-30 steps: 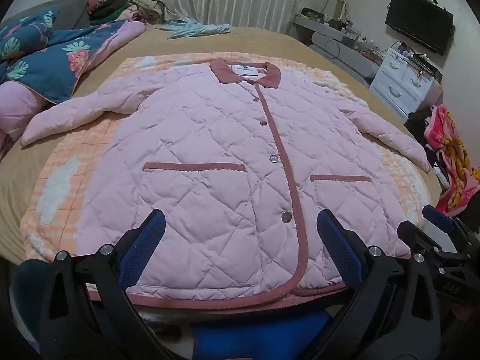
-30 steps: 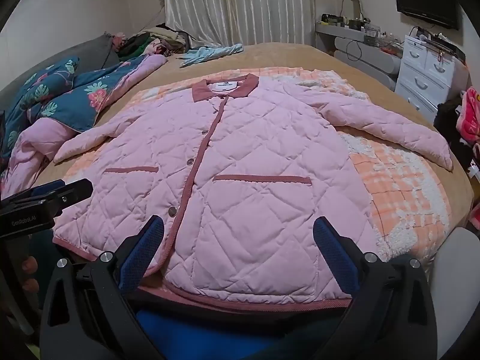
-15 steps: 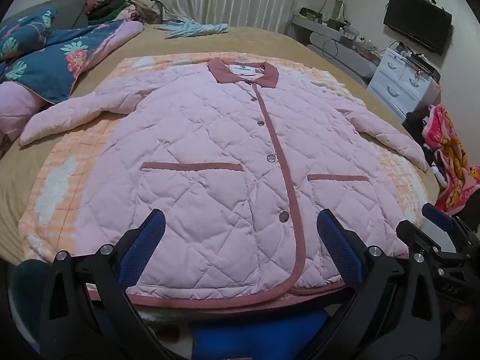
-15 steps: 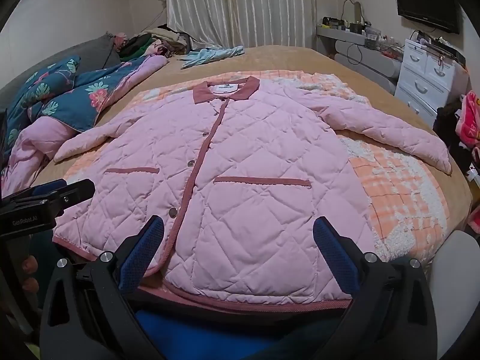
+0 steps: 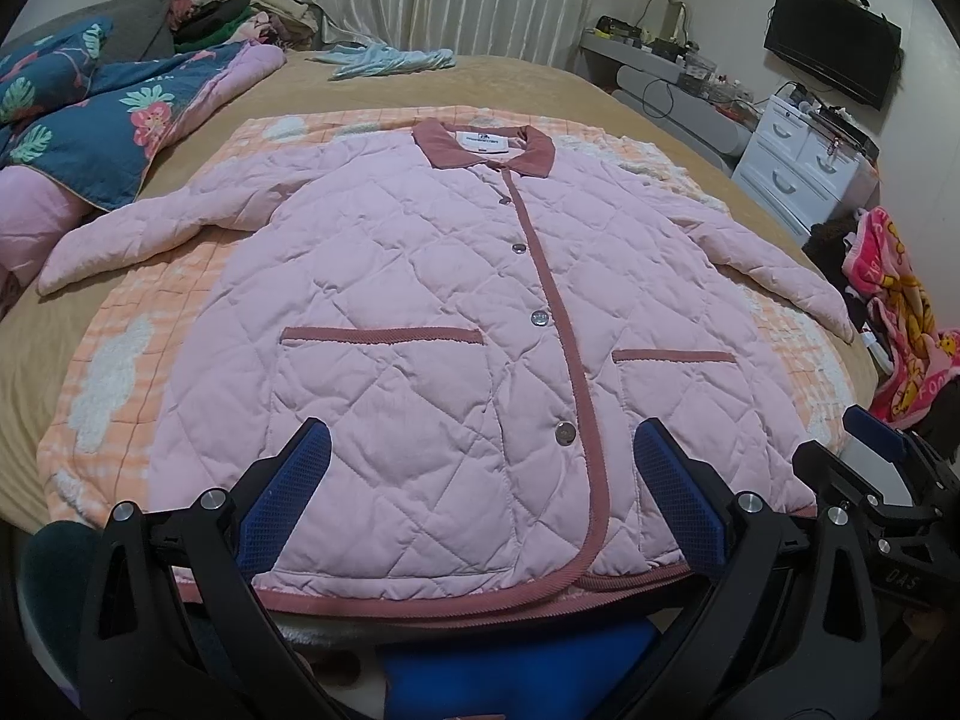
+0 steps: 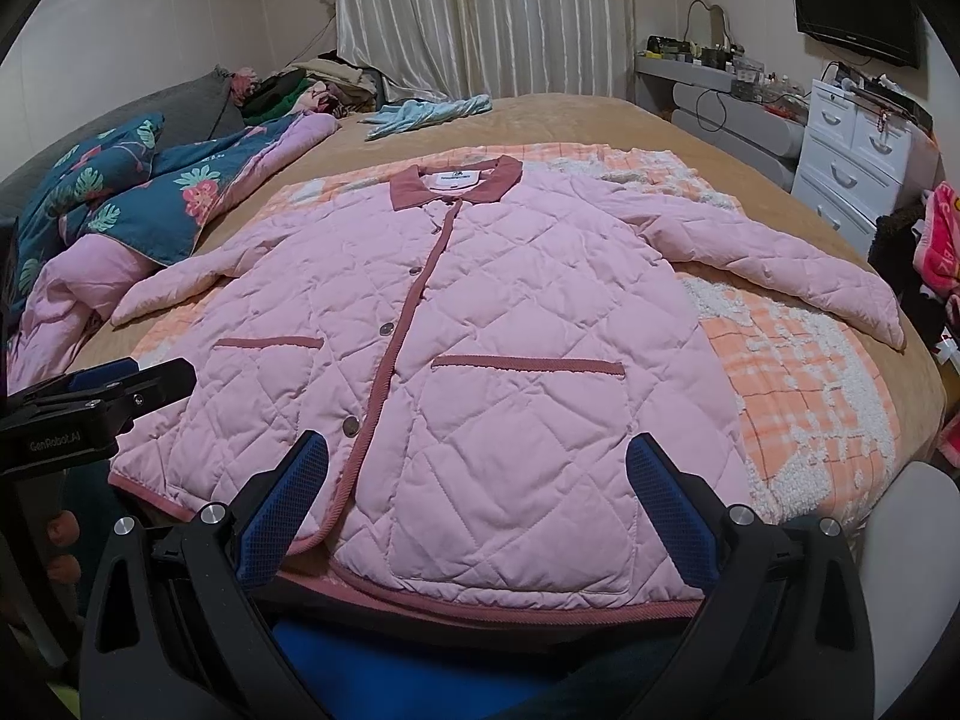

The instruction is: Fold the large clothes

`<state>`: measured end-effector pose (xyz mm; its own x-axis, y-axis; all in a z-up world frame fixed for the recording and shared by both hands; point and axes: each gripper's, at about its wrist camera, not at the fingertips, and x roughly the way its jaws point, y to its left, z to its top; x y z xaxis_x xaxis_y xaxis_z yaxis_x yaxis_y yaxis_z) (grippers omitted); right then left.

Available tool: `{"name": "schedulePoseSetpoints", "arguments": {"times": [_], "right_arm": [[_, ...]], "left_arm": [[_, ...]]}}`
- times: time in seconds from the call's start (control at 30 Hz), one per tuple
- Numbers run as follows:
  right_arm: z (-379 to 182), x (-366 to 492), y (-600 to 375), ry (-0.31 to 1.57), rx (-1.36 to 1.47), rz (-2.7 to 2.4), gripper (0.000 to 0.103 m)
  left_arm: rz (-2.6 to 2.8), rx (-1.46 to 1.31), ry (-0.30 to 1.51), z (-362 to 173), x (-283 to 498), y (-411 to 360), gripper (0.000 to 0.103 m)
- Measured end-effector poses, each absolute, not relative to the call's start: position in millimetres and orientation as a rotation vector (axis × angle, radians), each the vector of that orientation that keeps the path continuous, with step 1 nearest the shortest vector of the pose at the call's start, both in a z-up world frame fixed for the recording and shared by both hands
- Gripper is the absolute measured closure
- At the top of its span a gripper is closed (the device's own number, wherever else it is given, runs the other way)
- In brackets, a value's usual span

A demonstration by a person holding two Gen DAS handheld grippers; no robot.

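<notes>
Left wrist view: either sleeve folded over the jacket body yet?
No. Both sleeves of the pink quilted jacket lie spread outward on the orange checked blanket, and the open left tongs hold nothing.

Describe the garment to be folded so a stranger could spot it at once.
On the tan bed lies an orange checked blanket, and on it, spread flat face up, is the pink quilted jacket. Unlike the floral quilt and light-blue cloth nearby, it has a dusty-rose collar, rose trim and snap buttons.
</notes>
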<state>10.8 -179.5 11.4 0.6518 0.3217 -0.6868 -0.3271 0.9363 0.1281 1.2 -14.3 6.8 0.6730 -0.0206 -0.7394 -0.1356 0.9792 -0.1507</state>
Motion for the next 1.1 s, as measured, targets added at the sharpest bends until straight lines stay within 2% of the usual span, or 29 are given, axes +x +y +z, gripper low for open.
{"name": "schedulePoseSetpoints", "arguments": {"times": [1.1], "right_arm": [[10.4,11.9,-180.3,0.778,-0.007,0.365,0.004]], "left_arm": [[0.057,-0.199,0.837,9.0,5.4,-5.0,0.008]]}}
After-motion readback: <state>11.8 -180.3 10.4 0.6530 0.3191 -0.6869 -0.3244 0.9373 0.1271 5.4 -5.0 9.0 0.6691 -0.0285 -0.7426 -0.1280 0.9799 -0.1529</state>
